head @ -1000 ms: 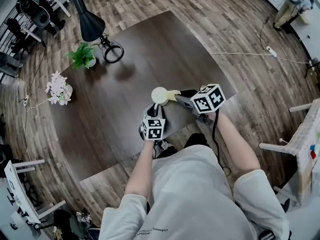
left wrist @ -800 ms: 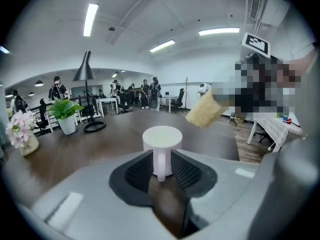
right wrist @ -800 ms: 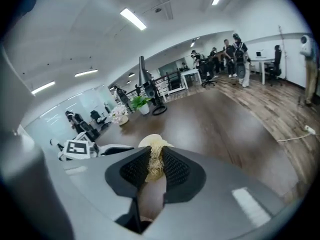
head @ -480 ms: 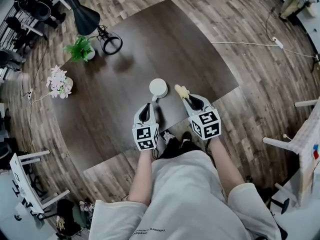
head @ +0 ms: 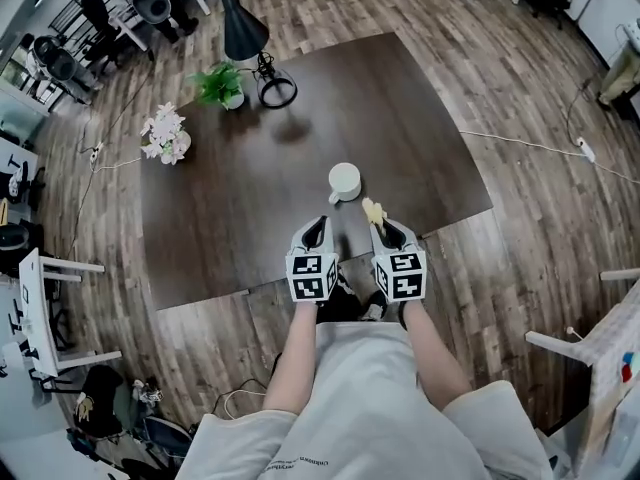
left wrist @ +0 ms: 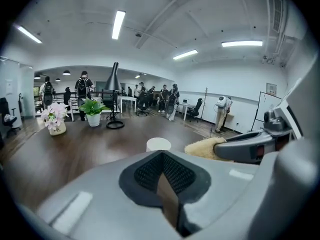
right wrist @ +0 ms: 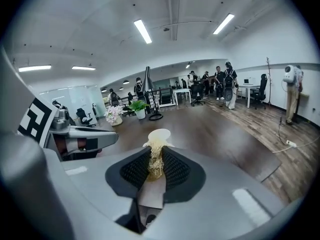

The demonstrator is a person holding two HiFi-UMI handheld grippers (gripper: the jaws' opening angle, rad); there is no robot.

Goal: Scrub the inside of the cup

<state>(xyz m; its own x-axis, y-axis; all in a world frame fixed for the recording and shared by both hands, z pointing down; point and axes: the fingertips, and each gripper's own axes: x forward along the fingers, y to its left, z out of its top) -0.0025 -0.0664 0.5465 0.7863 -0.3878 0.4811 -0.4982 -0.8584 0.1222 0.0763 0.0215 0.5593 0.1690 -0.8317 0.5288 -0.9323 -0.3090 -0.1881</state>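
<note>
Head view shows a person standing at the near edge of a dark wooden table (head: 230, 218), a gripper in each hand, both held low over that near edge. The white cup (head: 344, 182) stands upright on the table, just beyond the two grippers and a little nearer the right one, its mouth facing up and touched by neither tool. The left gripper (head: 316, 224) points toward the cup from the near side; in the left gripper view (left wrist: 162, 174) its jaws are pressed together with nothing between them, and the cup (left wrist: 158, 144) sits apart from them, straight ahead on the tabletop. The right gripper (head: 384, 230) is clenched on a yellowish fibrous scrubber (head: 374, 211), which sticks out from its tip toward the cup's right side without reaching it. The right gripper view (right wrist: 154, 176) shows the pads squeezing the scrubber (right wrist: 155, 164) between them, its strands standing up out of the notch. From the left gripper view the scrubber (left wrist: 205, 147) appears to the right of the cup, held level above the table. At the far left of the table are a small green potted plant (head: 220, 85), a pot of pale flowers (head: 165, 133) and a black desk lamp (head: 245, 33) with a ring-shaped base. Wood-plank flooring (head: 530, 208) surrounds the table.
</note>
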